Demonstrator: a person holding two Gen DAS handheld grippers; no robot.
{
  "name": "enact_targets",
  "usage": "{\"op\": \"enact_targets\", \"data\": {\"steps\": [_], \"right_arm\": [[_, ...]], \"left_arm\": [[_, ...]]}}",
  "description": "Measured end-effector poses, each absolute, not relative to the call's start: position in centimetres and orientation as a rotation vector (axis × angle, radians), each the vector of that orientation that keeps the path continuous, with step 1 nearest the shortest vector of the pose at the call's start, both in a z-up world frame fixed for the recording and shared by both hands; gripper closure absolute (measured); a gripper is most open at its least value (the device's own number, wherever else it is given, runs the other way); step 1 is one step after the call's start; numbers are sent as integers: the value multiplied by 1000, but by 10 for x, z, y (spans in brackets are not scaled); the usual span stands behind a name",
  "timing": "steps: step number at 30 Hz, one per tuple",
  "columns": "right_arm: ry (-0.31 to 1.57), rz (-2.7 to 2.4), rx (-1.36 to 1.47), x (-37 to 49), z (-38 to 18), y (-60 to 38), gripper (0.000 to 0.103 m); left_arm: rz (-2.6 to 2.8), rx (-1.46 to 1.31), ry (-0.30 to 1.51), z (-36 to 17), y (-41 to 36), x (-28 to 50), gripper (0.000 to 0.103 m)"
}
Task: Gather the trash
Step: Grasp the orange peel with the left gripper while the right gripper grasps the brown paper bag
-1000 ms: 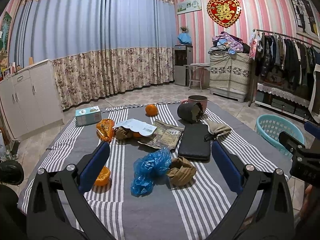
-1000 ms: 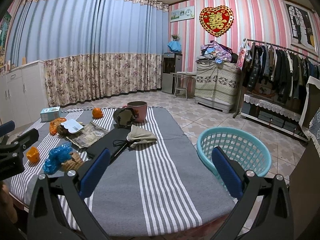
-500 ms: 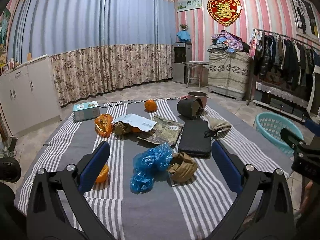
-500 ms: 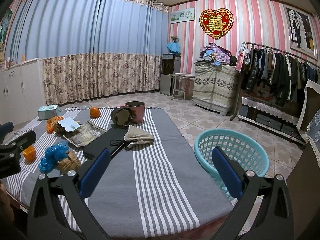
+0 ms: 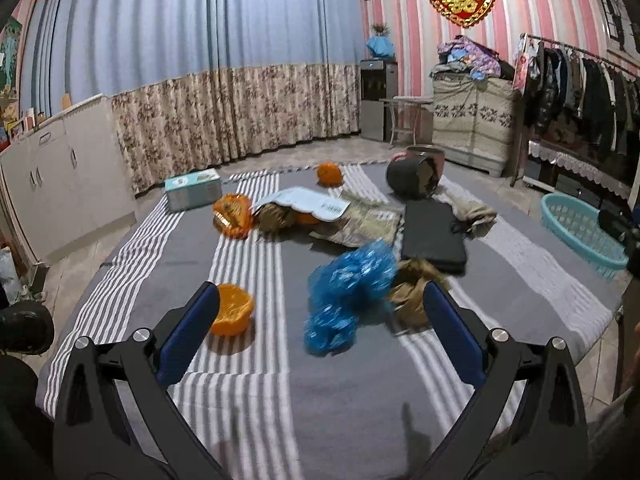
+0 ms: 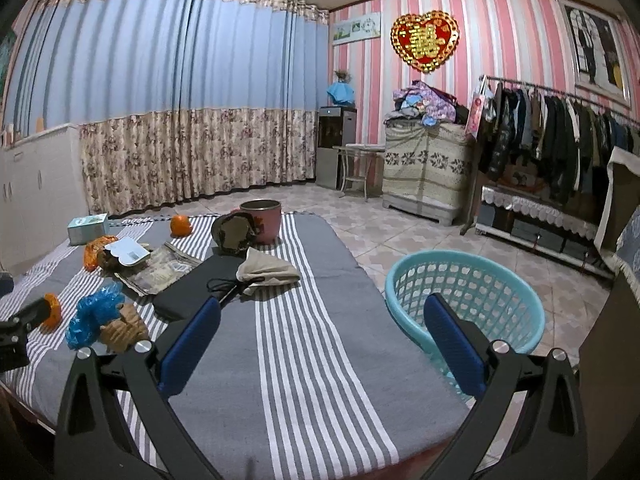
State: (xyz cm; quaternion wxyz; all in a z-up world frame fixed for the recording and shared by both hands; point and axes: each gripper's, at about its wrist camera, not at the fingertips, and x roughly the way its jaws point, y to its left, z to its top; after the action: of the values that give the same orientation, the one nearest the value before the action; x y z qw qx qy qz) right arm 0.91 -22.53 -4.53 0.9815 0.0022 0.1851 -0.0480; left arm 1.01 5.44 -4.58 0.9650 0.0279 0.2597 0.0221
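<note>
Our left claw [image 5: 320, 322]: spread wide, holding nothing, near the blue bag [image 5: 350, 280].
Our right claw [image 6: 322, 326]: spread wide, empty.
Basket [image 6: 464, 304]: on the right.

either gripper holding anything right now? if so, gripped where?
Nothing is held. The left gripper is open above the striped cloth, short of the blue plastic wad. The right gripper is open and empty too.

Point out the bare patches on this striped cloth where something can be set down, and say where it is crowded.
Free: the near strip in front of the left gripper, and the wide right side between the beige cloth and the teal basket. Crowded: the middle, around the blue plastic bag, black case and wrappers.
</note>
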Motion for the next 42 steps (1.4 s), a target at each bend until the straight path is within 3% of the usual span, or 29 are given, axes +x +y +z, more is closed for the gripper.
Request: {"op": "enact_targets", "data": {"steps": [7, 15, 19, 27, 29, 31, 42], "right_arm": [[504, -146, 4, 30, -62, -234, 4], [529, -148, -34, 32, -71, -227, 4], [542, -157, -54, 35, -75, -220, 4], [597, -126, -44, 45, -76, -209, 4], [608, -144, -74, 46, -77, -201, 4], [620, -140, -79, 47, -77, -195, 4], [652, -15, -58, 49, -77, -139, 4]], "left_arm": [[91, -3, 592, -63, 88, 27, 5], [182, 22, 635, -77, 113, 57, 5], [171, 37, 667, -82, 122, 67, 10], [111, 17, 786, -95, 129, 83, 34], [95, 17, 814, -99, 129, 87, 49], [87, 9, 837, -102, 132, 91, 57], [95, 84, 758, -80, 138, 89, 65]]}}
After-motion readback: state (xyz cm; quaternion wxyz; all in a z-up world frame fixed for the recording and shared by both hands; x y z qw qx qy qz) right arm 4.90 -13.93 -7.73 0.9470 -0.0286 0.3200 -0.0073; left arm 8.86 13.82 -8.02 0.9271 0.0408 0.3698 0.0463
